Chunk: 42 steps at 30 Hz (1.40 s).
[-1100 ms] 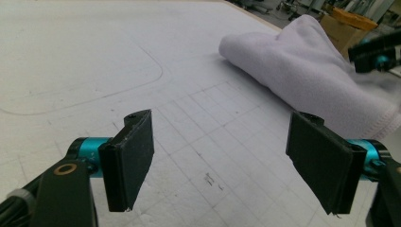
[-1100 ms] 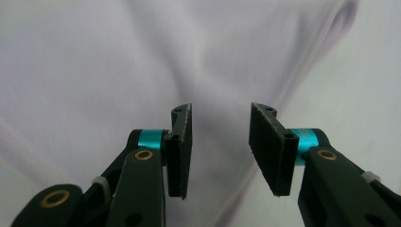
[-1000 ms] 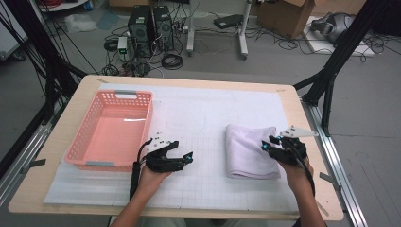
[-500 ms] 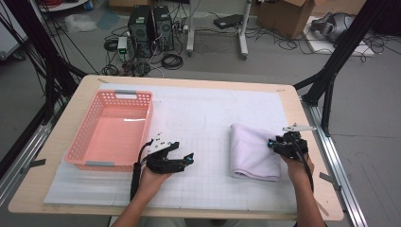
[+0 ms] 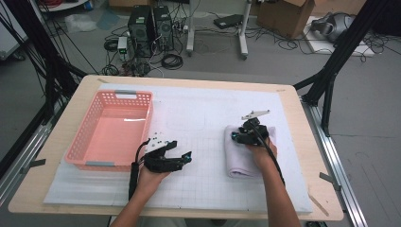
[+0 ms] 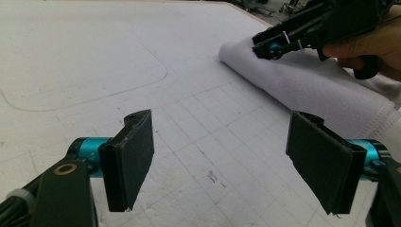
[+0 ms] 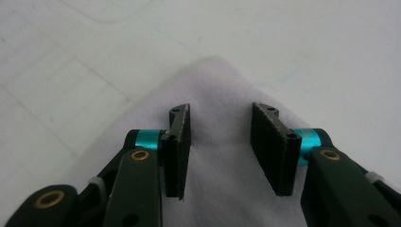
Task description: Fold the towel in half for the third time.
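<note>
A folded white towel lies on the right part of the white mat. My right gripper hovers low over the towel's far left corner. In the right gripper view its jaws stand open a moderate way just above the towel, with nothing pinched between them. My left gripper rests near the mat's middle front, pointing right toward the towel. Its jaws are wide open and empty. In the left gripper view the towel lies ahead at the right, with the right gripper above its end.
A pink plastic basket stands on the left of the mat, close beside my left hand. The wooden table edge runs just right of the towel. Black frame legs and cables lie beyond the table.
My right gripper has moved left across the towel, from its right edge to its far left corner. The left gripper has stayed put.
</note>
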Each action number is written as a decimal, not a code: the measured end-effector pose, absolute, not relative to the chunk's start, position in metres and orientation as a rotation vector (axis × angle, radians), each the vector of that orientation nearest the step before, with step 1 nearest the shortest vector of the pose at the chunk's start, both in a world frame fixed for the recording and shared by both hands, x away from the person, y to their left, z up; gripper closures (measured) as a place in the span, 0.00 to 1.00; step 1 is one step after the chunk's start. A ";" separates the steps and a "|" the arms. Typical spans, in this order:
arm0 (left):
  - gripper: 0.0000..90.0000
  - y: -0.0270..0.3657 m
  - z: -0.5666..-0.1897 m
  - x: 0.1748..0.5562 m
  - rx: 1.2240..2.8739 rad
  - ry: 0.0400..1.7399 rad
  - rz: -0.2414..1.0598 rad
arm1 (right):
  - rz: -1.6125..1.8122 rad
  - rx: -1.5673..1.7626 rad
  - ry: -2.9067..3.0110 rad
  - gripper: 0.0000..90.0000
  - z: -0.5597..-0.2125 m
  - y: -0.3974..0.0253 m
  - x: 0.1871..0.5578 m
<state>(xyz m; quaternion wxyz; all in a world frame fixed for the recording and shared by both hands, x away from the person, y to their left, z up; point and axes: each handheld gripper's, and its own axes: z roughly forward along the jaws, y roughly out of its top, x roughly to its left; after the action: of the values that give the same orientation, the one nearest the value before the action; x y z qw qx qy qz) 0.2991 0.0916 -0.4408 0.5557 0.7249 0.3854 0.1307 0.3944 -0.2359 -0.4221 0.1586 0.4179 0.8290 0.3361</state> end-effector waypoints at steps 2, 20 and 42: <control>0.27 0.093 -0.441 0.300 1.710 0.917 0.311 | 0.980 1.175 2.384 0.62 -0.424 -0.230 0.395; 0.27 0.095 -0.439 0.300 1.693 0.919 0.325 | 1.008 1.205 2.230 0.71 -0.424 -0.332 0.316; 0.20 0.092 -0.438 0.299 1.702 0.900 0.308 | 1.062 1.165 2.234 0.74 -0.438 -0.347 0.266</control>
<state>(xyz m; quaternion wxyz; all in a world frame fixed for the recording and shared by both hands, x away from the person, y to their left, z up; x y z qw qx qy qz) 0.2988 0.0920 -0.4380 0.5614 0.7224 0.3819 0.1306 0.2660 -0.3472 -0.4383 0.2023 0.4172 0.8003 0.3803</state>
